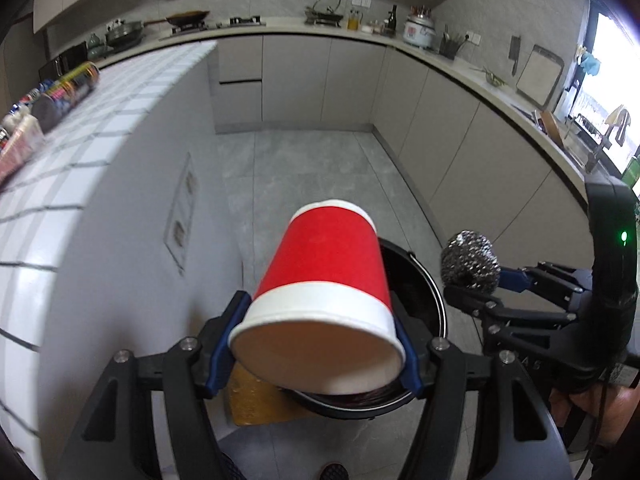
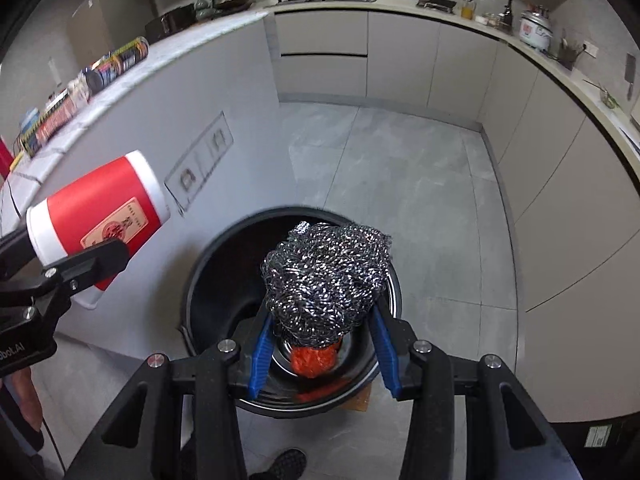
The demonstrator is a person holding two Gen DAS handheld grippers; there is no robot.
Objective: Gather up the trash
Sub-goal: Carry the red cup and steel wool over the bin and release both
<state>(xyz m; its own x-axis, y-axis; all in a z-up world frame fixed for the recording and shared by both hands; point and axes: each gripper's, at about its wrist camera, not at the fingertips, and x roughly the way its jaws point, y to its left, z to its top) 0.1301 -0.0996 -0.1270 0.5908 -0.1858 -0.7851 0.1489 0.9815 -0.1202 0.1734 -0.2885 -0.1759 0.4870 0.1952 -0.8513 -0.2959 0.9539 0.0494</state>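
Observation:
A red paper cup (image 1: 324, 292) with white bands lies tilted, its mouth toward the camera, with my left gripper (image 1: 320, 344) shut on it near the rim. Behind and below it stands a black round bin (image 1: 420, 280). In the right wrist view my right gripper (image 2: 324, 320) is shut on a steel wool scourer (image 2: 328, 276), which hangs above the open bin (image 2: 224, 272). Red crumpled trash (image 2: 316, 360) lies inside the bin. The cup (image 2: 100, 216) and left gripper (image 2: 56, 248) show at the left, beside the bin. The scourer (image 1: 470, 262) and right gripper (image 1: 476, 280) appear at the right.
A white tiled island (image 1: 120, 112) with cans and packets (image 1: 68, 88) stands on the left; its side wall carries sockets (image 2: 200, 160). The bin stands on a yellow-brown board (image 1: 256, 400). Grey cabinets (image 2: 520, 120) line the back and right. A person's shoe (image 2: 288, 464) is near the bin.

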